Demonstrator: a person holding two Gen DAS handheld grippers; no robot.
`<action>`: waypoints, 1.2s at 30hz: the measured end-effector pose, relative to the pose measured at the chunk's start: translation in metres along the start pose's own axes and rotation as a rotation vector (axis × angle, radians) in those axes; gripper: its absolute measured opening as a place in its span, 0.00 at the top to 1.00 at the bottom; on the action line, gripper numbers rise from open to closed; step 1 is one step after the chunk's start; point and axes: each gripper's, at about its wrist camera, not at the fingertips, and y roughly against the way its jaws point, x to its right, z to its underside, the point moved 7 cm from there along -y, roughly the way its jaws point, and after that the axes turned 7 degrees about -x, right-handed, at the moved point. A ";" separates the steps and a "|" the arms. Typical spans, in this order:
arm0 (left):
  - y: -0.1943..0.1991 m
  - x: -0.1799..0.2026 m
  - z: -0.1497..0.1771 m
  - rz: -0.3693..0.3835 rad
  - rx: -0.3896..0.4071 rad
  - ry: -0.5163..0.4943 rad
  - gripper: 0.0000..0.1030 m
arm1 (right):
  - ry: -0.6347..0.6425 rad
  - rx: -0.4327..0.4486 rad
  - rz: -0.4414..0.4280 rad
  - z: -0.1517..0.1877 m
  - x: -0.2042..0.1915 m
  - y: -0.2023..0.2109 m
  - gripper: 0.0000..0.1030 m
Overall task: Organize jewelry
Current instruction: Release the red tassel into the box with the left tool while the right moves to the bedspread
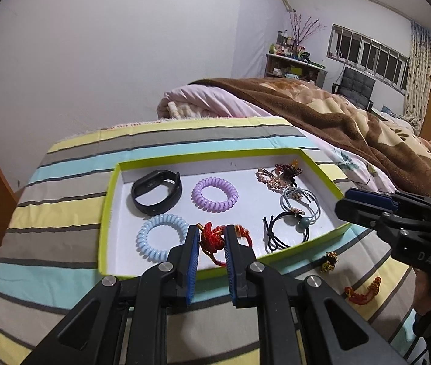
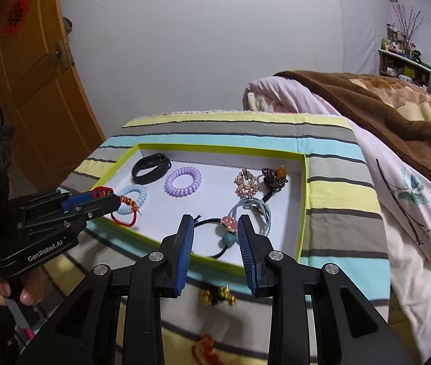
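My left hand-held gripper [image 1: 212,245] is clamped on a red cord bracelet [image 1: 211,240] with small gold beads; the knotted cord bunches between the blue pads and a loop hangs below them, at lower centre of the left wrist view, over the near edge of the tray [image 1: 106,213]. In the right wrist view the same bracelet [image 2: 124,213] dangles from that gripper [image 2: 98,199] at the left of the frame, over the tray's near left corner.

My right hand-held gripper [image 2: 215,237] stands with its jaws apart and nothing pressed between them; beyond them, in the tray's near part, lies a black hair tie [image 2: 215,228] with a teal bead and a pink charm.

The tray is shallow, white inside with a lime-green rim, and sits on a striped cloth [image 1: 63,213] on the bed. In it, in the left wrist view: a black fitness band [image 1: 156,191] upper left, a lilac spiral hair tie [image 1: 215,194] at centre, a pale blue spiral hair tie [image 1: 160,237] lower left, a beaded clip [image 1: 271,181] and a dark beaded ornament [image 1: 288,168] upper right, and a pale blue elastic [image 1: 299,202] beneath them.

Outside the tray, at lower right on the cloth, lie a gold and black ornament [image 1: 328,261] and another red cord bracelet [image 1: 363,290].

The left gripper's body reads "GenRobot.AI" [image 2: 45,251]; the right one's shows "DAS" [image 1: 428,260].
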 end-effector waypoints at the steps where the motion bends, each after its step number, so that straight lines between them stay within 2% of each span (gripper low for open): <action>1: 0.003 0.000 0.001 -0.001 0.004 -0.001 0.85 | 0.001 0.004 0.001 0.002 0.000 0.004 0.70; 14: 0.021 -0.007 0.005 0.040 0.024 0.019 0.85 | -0.007 0.032 0.003 0.019 -0.002 0.036 0.70; 20: 0.024 -0.003 -0.001 0.032 0.048 -0.019 0.85 | -0.016 0.029 -0.006 0.029 -0.001 0.039 0.70; 27: 0.003 -0.002 -0.021 0.064 0.054 -0.023 0.85 | -0.024 0.031 -0.007 0.033 0.003 0.043 0.70; 36: -0.030 -0.005 -0.015 0.063 -0.023 -0.004 0.85 | -0.038 0.020 -0.014 0.039 0.010 0.037 0.70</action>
